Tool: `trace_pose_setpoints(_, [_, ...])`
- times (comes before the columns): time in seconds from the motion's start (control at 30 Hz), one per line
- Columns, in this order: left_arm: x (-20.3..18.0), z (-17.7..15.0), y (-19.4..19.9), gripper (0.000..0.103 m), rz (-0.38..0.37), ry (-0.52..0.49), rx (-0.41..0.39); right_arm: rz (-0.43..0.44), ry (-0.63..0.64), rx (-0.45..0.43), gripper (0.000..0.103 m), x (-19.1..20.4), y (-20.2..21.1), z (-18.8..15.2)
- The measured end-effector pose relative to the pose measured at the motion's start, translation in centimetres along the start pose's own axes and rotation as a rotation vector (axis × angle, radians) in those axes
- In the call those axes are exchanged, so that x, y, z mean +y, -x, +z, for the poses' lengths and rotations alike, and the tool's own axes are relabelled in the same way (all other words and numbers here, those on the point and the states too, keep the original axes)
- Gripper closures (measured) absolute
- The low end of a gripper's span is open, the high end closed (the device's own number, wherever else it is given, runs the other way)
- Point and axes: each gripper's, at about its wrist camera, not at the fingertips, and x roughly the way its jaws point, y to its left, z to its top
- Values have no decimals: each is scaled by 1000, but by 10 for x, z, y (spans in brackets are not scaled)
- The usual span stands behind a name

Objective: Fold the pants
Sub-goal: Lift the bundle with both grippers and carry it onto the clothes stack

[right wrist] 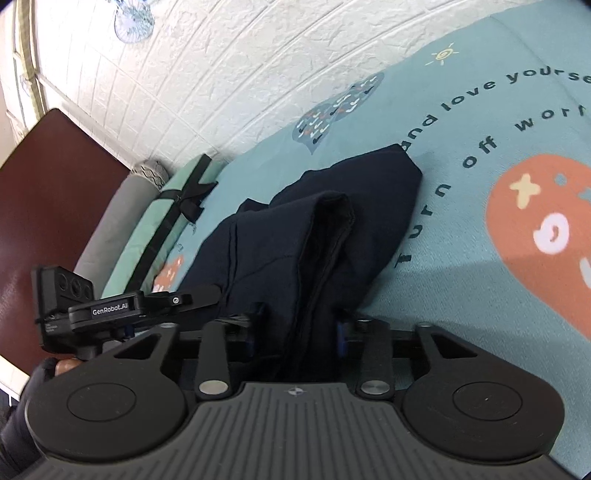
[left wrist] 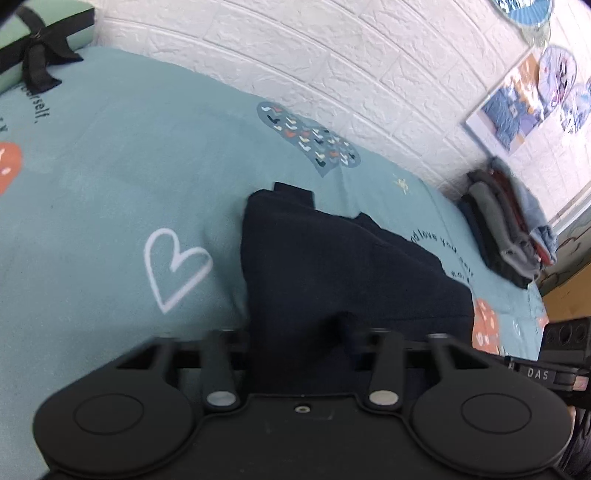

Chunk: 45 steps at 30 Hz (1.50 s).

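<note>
Pants (left wrist: 332, 258), dark navy, lie in a bunched, partly folded heap on a teal bed sheet (left wrist: 110, 184) printed with hearts and lettering. From the left wrist camera, the near end of the fabric rises into the left claw (left wrist: 301, 343) and fills the gap between its fingers, so the claw is pinching the pants. Beyond them, a stack of folded clothes (left wrist: 509, 229) sits by the white brick-pattern wall (left wrist: 332, 55), well apart from the pants. A pale green pillow (left wrist: 44, 33) tied with a black ribbon lies at the far left.

From the right wrist camera, the pants (right wrist: 325, 229) run up from the sheet (right wrist: 480, 147) in a thick fold straight into the right claw (right wrist: 299, 325), whose fingers sit partly closed against the cloth on both sides, gripping it. The left claw (right wrist: 199, 295) shows at the left, beside the same garment, with a gloved hand (right wrist: 40, 373) below it.
</note>
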Motion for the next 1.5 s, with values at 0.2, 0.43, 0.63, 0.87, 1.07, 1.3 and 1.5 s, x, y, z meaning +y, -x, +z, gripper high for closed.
trace_pose_setpoints(0.2, [-57,13,25,15,-7,-108,-46,70,32,-77,63,14,40,11])
trace_pose_setpoints(0.43, [-138,39,18,15,-34,-224,-90,76,79,-245,64,5,114,33])
trace_pose_setpoints(0.63, [-233,64,-11,15,-94,-354,-101,31,112,-373,64,-25,187,70])
trace_pose_setpoints(0.87, [-347,104,-65,16,-206,-418,-116,-66,144,-491,64,-71,269,136])
trace_pose_setpoints(1.07, [-430,150,-111,16,-303,-448,-165,-136,180,-576,64,-105,337,212])
trace_pose_setpoints(1.3, [-485,198,-191,8,-315,-425,-207,-258,252,-605,57,-159,360,291])
trace_pose_setpoints(1.5, [-472,199,-257,0,-96,-496,-194,-583,144,-659,7,-231,328,306])
